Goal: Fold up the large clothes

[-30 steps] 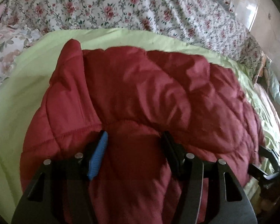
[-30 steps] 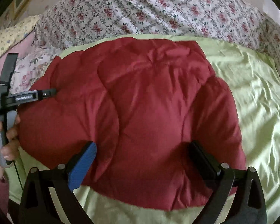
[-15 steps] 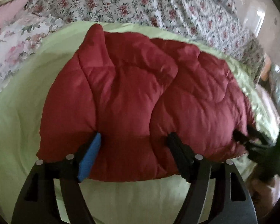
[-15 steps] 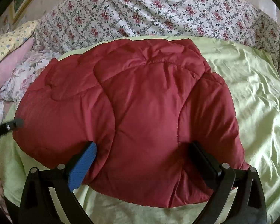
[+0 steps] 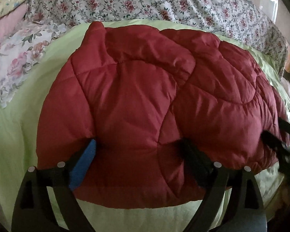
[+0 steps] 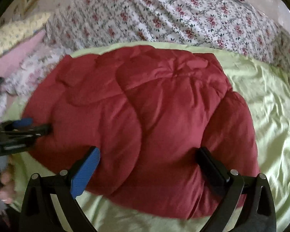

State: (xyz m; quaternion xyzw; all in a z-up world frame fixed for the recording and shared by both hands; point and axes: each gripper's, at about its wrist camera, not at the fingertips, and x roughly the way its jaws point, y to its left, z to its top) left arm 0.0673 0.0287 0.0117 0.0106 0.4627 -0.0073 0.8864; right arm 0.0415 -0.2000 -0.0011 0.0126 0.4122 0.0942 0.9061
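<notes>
Nearest: left gripper, jaws opening, set wide at the near hem of the folded garment. Padding bulges between the blue pad and the black pad; the pads do not appear to press it. In the right wrist view the same tool shows side-on at the left edge, borne by a hand of which only the fingers show.

Right gripper: jaws spread wide, near edge of the garment between them, no pinch seen. Its black fingers also show at the right edge of the left wrist view.

Red quilted jacket: bulky, glossy, puffed. Lies folded into a rounded bundle on the light green sheet, a folded-over flap on top with a curved seam, one corner standing up at the far left.

Beyond: floral pillow at far left; pink cushion behind it; rose-print bedspread heaped along the back.

Step in hand, as judged: letting go after a fold and backing off. To do it well, clear both pads fully of the slippery shell before drawing away, so that nothing drags the top layer open. The filling looks springy; a flat press on the flap would likely help it stay. Next grips should take the full thickness at the edge.
</notes>
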